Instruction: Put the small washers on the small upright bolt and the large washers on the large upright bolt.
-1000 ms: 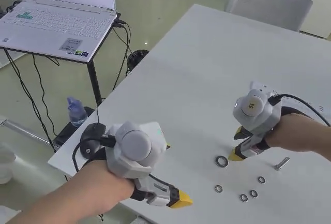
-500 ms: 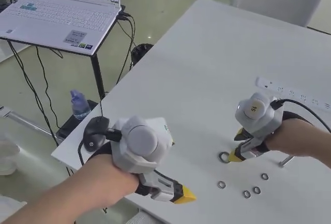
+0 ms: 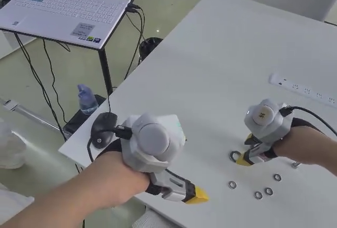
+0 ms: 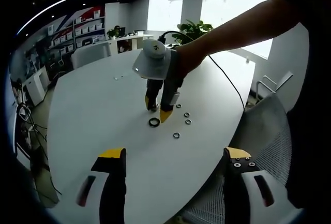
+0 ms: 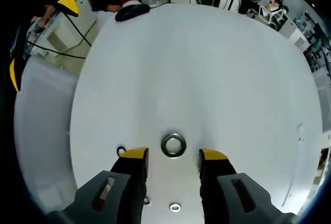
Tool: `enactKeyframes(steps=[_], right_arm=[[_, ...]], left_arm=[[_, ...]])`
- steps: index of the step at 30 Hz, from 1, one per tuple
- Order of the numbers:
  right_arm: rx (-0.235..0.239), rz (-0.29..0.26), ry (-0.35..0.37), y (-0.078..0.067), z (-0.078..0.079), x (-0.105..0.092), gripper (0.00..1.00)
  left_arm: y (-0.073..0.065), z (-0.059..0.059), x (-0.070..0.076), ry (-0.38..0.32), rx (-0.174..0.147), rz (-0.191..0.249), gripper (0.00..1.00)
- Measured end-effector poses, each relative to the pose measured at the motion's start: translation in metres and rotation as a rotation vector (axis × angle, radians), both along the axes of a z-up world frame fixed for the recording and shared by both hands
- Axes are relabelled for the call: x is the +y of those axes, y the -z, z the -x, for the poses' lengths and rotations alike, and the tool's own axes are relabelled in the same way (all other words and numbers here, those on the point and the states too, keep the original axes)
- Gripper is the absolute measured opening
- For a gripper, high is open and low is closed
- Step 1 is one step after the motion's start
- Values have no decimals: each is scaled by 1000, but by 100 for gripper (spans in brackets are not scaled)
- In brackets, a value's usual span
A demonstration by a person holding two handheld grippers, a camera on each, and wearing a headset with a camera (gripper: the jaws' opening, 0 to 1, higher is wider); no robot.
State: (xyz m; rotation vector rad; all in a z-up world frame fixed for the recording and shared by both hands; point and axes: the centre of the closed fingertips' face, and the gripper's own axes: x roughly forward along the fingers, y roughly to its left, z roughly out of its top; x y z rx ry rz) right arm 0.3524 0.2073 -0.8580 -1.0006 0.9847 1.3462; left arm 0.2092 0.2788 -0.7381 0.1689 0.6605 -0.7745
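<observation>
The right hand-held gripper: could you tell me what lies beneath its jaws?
A large washer lies flat on the table between the open tips of the right hand-held gripper. Two small washers show farther back; anything under the jaws is covered.

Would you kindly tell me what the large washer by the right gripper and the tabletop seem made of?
The large washer looks like bare metal, likely steel: silver-grey with a bright glint on its ring. The tabletop looks like white matte laminate or painted board, smooth with soft reflections; I cannot tell which.
</observation>
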Motion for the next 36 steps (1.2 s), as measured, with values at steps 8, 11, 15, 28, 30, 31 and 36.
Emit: enactKeyframes(steps=[8,11,15,28,30,31,36], right_arm=[[-15,1,7,9,-2,3,40],[-16,5,10,12,-2,3,40],[-19,13,17,14,-1,2,40],[-3,16,44,19,-2,1,38],[-3,17,47,19,-3,1,37],[-3,18,50,19,-3,1,37],[-6,25,61,17,1,2,33]], left_arm=[[10,-1,2,-14,6,8,82],[11,-2,0,-13,0,10,85],[11,-3,-2,-5,-8,2,89],[14,-2,-4,-16,-2,36,95],[14,-2,-4,-18,-1,43,95],[14,-2,-4,-18,1,46,94],[18,0,-2,-20,11,42,90]])
